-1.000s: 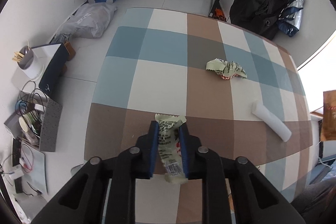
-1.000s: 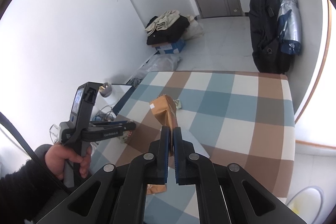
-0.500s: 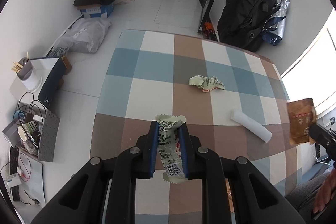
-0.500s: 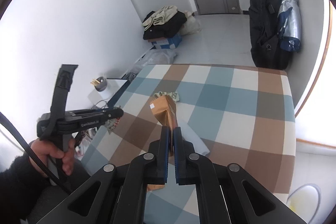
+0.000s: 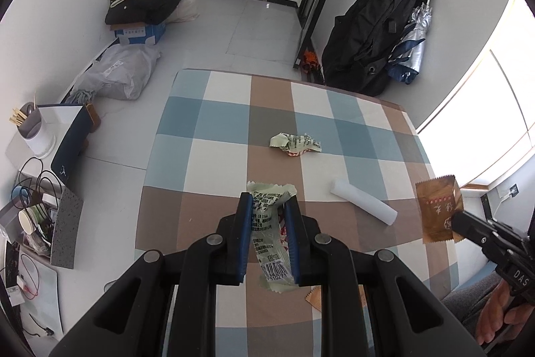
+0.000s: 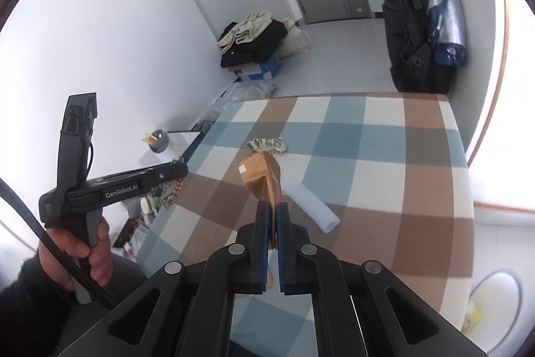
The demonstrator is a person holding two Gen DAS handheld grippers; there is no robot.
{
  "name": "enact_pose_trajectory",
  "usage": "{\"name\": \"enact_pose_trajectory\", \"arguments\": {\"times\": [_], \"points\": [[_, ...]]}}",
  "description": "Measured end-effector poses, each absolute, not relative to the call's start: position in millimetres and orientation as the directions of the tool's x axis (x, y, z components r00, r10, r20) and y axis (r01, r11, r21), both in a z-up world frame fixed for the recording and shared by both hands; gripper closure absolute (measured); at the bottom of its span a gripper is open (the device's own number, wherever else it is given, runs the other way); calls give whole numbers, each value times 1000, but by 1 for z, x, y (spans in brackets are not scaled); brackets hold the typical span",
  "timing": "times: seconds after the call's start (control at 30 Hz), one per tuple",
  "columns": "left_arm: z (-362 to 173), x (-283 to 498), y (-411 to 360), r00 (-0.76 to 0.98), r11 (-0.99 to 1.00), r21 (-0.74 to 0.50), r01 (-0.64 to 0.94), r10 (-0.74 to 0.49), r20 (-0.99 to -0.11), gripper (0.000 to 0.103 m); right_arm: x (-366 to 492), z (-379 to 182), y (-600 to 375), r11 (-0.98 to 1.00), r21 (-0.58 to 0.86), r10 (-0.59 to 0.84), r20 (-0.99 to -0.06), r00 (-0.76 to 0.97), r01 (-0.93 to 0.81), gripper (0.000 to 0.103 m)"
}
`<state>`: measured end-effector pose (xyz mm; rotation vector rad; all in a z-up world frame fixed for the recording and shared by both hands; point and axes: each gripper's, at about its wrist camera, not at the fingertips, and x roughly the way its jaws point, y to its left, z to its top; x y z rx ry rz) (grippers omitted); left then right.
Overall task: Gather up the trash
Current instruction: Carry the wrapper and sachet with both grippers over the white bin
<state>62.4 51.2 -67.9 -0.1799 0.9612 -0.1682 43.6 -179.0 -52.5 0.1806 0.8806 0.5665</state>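
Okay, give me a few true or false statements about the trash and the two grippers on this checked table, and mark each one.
1. The left gripper is shut on a green wrapper. True.
2. The right gripper is empty. False: it pinches a brown packet.
3. A white roll lies on the checked table. True.
4. The crumpled wrapper has been picked up. False: it lies on the table.

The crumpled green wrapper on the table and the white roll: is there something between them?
No. In the left wrist view only bare checkered tablecloth lies between the crumpled green wrapper and the white roll; they lie apart.
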Motion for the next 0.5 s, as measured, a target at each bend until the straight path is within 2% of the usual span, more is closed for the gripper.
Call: {"name": "enact_pose_trajectory", "arguments": {"times": [0.33, 0.5], "points": [[-59, 53, 48, 587, 967, -237, 95, -247, -771, 88, 7, -27, -188, 827, 415, 562, -627, 540, -379, 99], [-40, 45, 32, 620, 967, -216, 138, -254, -742, 88, -11, -3, -202, 834, 390, 552, -592, 587, -390, 99]]}}
